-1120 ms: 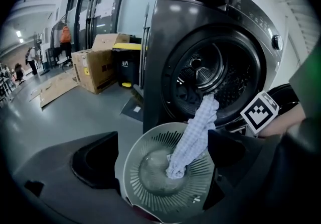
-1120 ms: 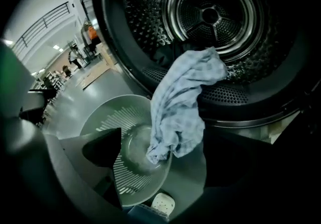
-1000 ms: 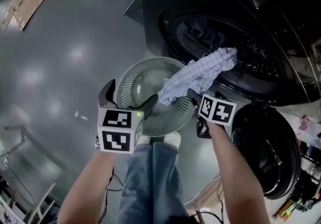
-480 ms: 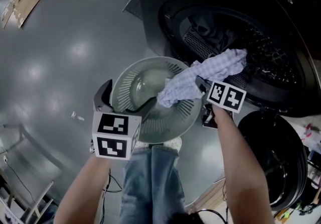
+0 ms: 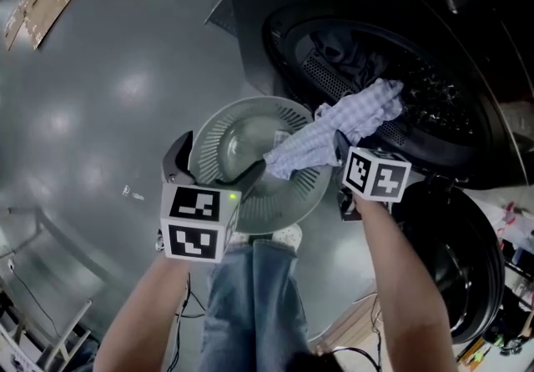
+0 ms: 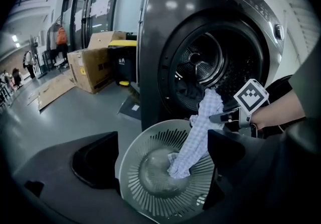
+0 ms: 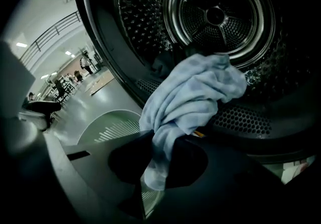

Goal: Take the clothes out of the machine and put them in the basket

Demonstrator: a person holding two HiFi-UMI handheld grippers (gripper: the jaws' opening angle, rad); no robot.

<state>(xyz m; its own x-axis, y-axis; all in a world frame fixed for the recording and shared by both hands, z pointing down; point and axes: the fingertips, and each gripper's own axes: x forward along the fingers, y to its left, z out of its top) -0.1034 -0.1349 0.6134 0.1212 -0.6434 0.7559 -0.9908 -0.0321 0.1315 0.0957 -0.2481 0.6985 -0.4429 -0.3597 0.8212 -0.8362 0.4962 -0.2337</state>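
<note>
At the lower left of the head view, the left forearm (image 5: 142, 312) reaches up the frame. Its left gripper (image 5: 219, 160) points forward and down with its jaws wide apart and gripping nothing. At the lower right, the right forearm (image 5: 400, 279) stretches towards mid-frame. The right gripper (image 5: 340, 145) also tilts downward. Its jaws have just been closing and now pinch a fold of the checked cloth (image 5: 359, 112) between them.
</note>
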